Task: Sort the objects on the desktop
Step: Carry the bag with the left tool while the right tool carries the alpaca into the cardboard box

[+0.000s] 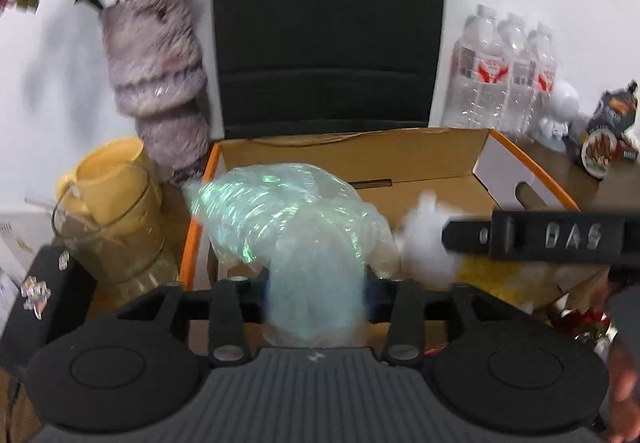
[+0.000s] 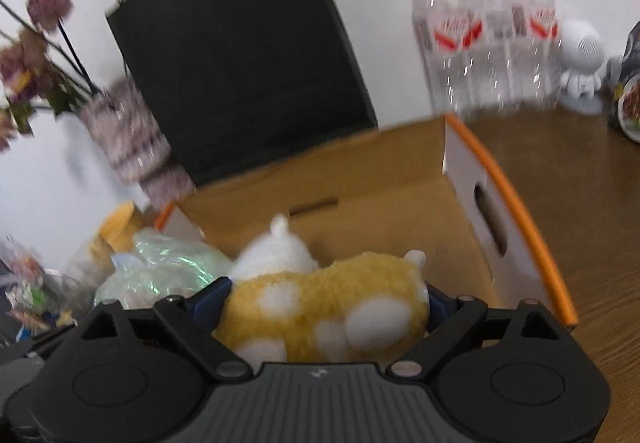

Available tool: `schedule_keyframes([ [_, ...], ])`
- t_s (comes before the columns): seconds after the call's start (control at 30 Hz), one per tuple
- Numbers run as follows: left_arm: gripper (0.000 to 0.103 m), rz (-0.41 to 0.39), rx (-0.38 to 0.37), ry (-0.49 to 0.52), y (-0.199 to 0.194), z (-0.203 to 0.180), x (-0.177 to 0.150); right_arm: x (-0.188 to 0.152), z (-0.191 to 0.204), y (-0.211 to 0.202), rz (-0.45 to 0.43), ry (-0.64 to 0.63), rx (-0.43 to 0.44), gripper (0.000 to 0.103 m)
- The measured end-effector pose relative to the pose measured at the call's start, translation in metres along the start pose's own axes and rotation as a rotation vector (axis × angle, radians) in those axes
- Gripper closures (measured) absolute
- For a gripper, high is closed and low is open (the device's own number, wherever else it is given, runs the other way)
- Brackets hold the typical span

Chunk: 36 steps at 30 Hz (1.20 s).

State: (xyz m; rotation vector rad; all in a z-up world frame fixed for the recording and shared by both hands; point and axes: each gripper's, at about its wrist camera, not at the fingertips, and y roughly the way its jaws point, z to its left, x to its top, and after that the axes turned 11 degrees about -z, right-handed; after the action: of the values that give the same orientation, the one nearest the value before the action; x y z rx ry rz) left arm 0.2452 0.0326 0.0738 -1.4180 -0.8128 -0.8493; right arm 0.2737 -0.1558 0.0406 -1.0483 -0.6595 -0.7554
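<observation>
a: where's the left gripper (image 1: 316, 283)?

b: level over the open brown cardboard box with orange edges (image 1: 420, 163), its fingers clamped on a crinkly iridescent clear plastic bag (image 1: 292, 215).

a: and the right gripper (image 2: 326, 303)?

b: tilted above the same box, fingers squeezing a yellow plush toy with white spots (image 2: 324, 307), just beside the bag. the box sits on the brown wooden desk (image 2: 580, 203).

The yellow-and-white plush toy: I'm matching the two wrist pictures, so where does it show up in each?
Left wrist view: the plush toy sits right of centre, blurred, partly behind the right claw that crosses the picture.
Right wrist view: the plush toy fills the lower centre, clamped in the right claw.
Shared landmark: the orange-edged cardboard box, just behind the toy in both.
</observation>
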Motion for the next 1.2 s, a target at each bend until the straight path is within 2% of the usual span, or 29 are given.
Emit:
schedule_keyframes([
  [0.03, 0.022, 0.009, -0.004, -0.013, 0.000, 0.003, 0.000, -0.001, 0.000, 0.002, 0.014, -0.004, -0.004, 0.007],
  [0.07, 0.020, 0.011, -0.007, -0.022, -0.001, 0.007, 0.001, -0.002, 0.001, 0.003, 0.029, -0.008, -0.008, 0.005],
  [0.2, 0.020, 0.018, -0.014, -0.022, -0.004, 0.011, 0.002, 0.000, 0.003, -0.001, 0.054, -0.036, -0.013, 0.003],
  [0.3, 0.020, 0.021, -0.014, -0.023, -0.006, 0.011, 0.003, 0.009, 0.007, -0.017, 0.015, -0.096, -0.065, 0.003],
  [0.43, 0.017, 0.025, -0.014, -0.024, -0.009, 0.012, 0.004, 0.019, 0.013, -0.043, -0.039, -0.245, -0.126, 0.003],
  [0.63, 0.016, 0.030, -0.013, -0.026, -0.013, 0.012, 0.007, 0.023, 0.005, -0.043, 0.052, -0.294, -0.130, 0.009],
  [0.7, 0.016, 0.041, -0.022, -0.025, -0.010, 0.010, 0.005, 0.021, 0.006, -0.041, 0.055, -0.293, -0.116, 0.010],
  [0.77, 0.016, 0.056, -0.024, -0.025, -0.004, 0.008, 0.001, 0.016, 0.007, -0.036, 0.047, -0.276, -0.055, 0.014],
  [0.83, 0.016, 0.065, -0.008, -0.022, 0.000, 0.006, -0.002, 0.008, 0.006, -0.023, 0.059, -0.240, 0.047, 0.028],
  [0.87, 0.016, 0.067, 0.000, -0.019, 0.001, 0.006, -0.003, 0.003, 0.007, -0.013, 0.100, -0.232, 0.060, 0.038],
  [0.9, 0.016, 0.063, 0.006, -0.014, 0.001, 0.006, -0.003, -0.002, 0.008, -0.005, 0.126, -0.230, 0.059, 0.040],
  [1.0, 0.016, 0.058, 0.006, -0.019, -0.002, 0.008, -0.001, -0.006, 0.011, 0.003, 0.135, -0.241, 0.013, 0.039],
  [1.03, 0.015, 0.061, 0.009, -0.020, -0.001, 0.008, -0.002, -0.004, 0.012, 0.001, 0.141, -0.241, 0.009, 0.034],
  [1.07, 0.013, 0.065, 0.012, -0.021, -0.001, 0.008, -0.002, -0.001, 0.012, -0.001, 0.143, -0.238, 0.008, 0.021],
  [1.13, 0.012, 0.072, 0.018, -0.024, 0.001, 0.008, -0.002, 0.007, 0.008, -0.011, 0.134, -0.222, -0.010, 0.013],
  [1.2, 0.011, 0.079, 0.024, -0.027, 0.002, 0.008, -0.003, 0.014, 0.003, -0.020, 0.125, -0.207, -0.037, 0.013],
])
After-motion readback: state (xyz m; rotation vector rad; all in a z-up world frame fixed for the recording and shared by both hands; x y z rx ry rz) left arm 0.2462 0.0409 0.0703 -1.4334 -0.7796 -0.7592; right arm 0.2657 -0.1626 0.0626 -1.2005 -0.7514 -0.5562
